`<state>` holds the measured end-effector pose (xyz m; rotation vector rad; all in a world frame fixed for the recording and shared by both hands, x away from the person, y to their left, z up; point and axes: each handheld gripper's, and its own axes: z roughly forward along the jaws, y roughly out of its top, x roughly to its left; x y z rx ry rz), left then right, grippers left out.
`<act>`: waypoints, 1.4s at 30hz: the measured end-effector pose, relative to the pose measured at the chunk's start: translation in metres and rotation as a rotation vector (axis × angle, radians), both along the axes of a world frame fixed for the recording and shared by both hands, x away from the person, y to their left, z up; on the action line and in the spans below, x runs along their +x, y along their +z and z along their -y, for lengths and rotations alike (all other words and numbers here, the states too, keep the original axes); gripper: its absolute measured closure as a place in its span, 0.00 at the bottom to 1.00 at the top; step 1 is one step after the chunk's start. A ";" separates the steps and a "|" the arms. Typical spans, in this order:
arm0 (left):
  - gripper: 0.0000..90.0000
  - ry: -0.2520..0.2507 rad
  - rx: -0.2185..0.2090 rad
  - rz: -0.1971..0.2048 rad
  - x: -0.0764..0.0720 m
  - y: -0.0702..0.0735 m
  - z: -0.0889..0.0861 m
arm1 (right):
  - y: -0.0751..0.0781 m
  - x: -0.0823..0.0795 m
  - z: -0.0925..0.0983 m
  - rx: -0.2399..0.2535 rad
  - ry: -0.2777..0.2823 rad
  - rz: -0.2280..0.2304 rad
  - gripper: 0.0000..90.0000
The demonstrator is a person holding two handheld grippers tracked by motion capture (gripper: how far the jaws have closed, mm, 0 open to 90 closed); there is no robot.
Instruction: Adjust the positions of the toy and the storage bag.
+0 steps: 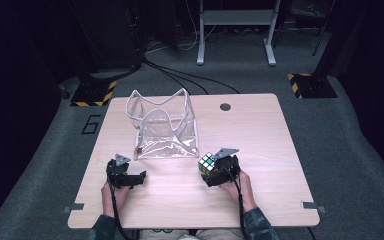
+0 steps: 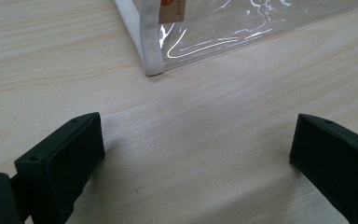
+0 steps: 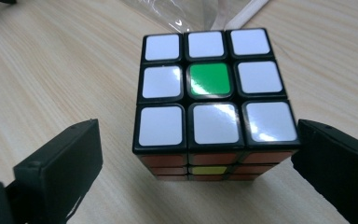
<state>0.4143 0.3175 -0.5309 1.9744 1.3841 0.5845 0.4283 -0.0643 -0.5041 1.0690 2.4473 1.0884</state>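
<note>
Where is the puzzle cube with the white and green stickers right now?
In the high view the black-framed puzzle cube sits on the light wooden table, between the right gripper's open jaws, beside the clear plastic bag's right front corner.

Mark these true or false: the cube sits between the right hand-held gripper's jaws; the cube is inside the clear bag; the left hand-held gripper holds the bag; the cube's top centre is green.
1. The cube sits between the jaws of the right hand-held gripper: true; a gap shows on the left side.
2. The cube is inside the clear bag: false, it stands on the table beside the bag.
3. The left hand-held gripper holds the bag: false, its jaws are open over bare table.
4. The cube's top centre is green: true.
</note>
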 end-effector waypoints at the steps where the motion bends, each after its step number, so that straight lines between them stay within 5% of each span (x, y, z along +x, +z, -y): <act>1: 0.03 -0.002 0.004 0.003 0.000 0.000 0.000 | 0.003 -0.001 0.003 0.006 -0.004 0.010 0.01; 5: 0.03 -0.003 -0.001 -0.006 0.001 0.001 0.000 | 0.010 0.000 0.007 0.015 -0.010 -0.003 0.01; 9: 0.03 -0.023 0.018 -0.070 0.003 0.006 0.000 | 0.018 0.001 0.011 0.031 -0.008 -0.003 0.00; 12: 0.00 -0.055 -0.027 -0.105 0.005 0.012 -0.004 | 0.024 0.003 0.013 0.044 -0.001 -0.004 0.00; 25: 0.01 -0.073 -0.100 -0.117 0.019 0.048 -0.013 | 0.044 0.016 0.016 0.056 0.008 -0.023 0.01; 33: 0.02 -0.076 -0.061 -0.121 0.027 0.066 -0.018 | 0.058 0.026 0.013 0.031 0.007 -0.023 0.03; 42: 0.03 -0.071 -0.076 -0.111 0.036 0.083 -0.024 | 0.074 0.035 0.008 0.014 0.024 -0.030 0.04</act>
